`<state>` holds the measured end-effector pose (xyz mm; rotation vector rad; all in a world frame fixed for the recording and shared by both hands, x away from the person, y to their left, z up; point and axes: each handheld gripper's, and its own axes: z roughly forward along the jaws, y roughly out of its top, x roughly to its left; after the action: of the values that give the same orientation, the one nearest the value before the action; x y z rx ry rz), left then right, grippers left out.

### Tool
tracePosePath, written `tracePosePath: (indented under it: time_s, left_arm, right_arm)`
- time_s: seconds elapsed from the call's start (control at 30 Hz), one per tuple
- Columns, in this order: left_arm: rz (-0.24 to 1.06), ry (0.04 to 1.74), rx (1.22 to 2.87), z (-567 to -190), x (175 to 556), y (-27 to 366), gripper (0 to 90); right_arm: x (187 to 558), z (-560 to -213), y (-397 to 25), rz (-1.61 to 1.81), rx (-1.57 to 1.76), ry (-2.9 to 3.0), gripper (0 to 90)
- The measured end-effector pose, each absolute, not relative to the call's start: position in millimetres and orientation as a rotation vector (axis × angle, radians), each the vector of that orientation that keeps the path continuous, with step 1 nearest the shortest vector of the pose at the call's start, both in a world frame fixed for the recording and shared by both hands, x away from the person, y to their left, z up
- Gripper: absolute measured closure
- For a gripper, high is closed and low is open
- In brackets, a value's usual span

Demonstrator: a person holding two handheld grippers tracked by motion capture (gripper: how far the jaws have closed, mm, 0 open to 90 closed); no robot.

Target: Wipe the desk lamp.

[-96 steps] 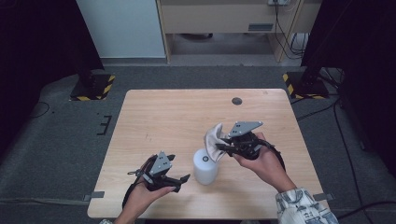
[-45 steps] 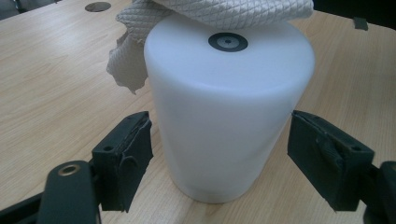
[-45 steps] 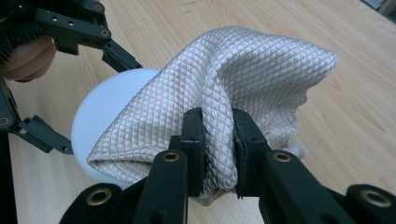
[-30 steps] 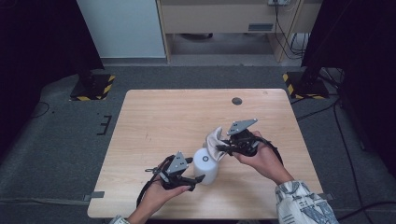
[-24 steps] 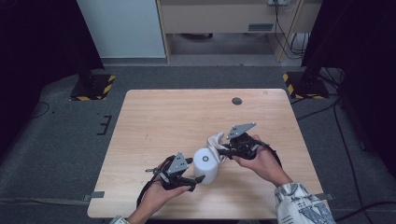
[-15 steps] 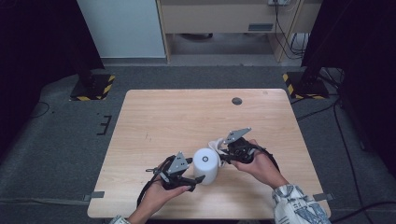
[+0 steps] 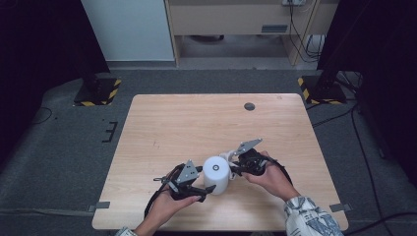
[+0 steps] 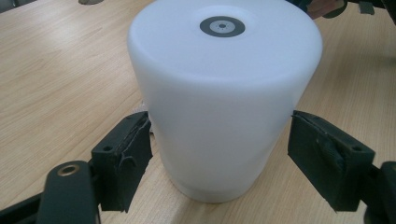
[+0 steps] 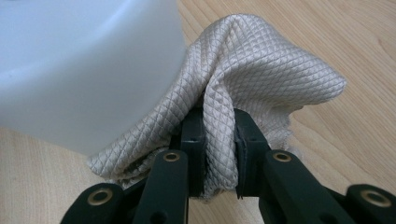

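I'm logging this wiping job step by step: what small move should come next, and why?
Probably close the left tongs on the white container to steady it. Their jaws stand open on either side of its lower wall, the left jaw about touching, the right one with a gap. The right tongs already pinch the quilted cloth against the container's side, so wiping could push it across the table.

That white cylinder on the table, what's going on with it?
A person is wiping the white cylinder standing on the wooden table. The right claw is shut on a cloth and presses it against the cylinder's side. The left claw is open with a jaw on either side of the cylinder's lower part; the jaws do not appear to grip it.
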<state>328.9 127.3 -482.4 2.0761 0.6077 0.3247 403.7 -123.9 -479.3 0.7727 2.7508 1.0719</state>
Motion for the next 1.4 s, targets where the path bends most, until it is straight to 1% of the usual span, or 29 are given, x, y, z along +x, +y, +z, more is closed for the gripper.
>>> tracePosePath:
  time_s: [0.2,0.4,0.6,0.8,0.9,1.13,1.4]
  left_arm:
    - [0.328,0.606,2.080,-482.3,328.8,127.2,20.8]
    - [0.331,0.606,2.082,-482.3,328.6,127.1,20.8]
    - [0.330,0.606,2.081,-482.6,328.8,127.0,20.6]
    - [0.332,0.607,2.085,-482.4,328.4,127.2,20.7]
    - [0.320,0.608,2.085,-482.7,328.7,127.1,19.1]
    - [0.319,0.606,2.084,-482.9,328.6,126.8,18.8]
    - [0.330,0.607,2.087,-482.6,328.3,127.6,19.0]
  right_arm:
    - [401.0,-466.2,-126.7,1.121,0.766,2.716,77.3]
    - [398.8,-439.3,-129.2,1.173,0.743,2.667,77.3]
    - [398.5,-415.6,-118.9,1.193,0.693,2.633,77.2]
    - [398.3,-409.1,-101.6,1.205,0.645,2.636,77.1]
    - [395.7,-408.2,-91.6,1.194,0.620,2.632,77.0]
    - [391.1,-405.6,-84.2,1.200,0.600,2.626,76.7]
    - [376.2,-403.9,-74.6,1.226,0.517,2.668,76.8]
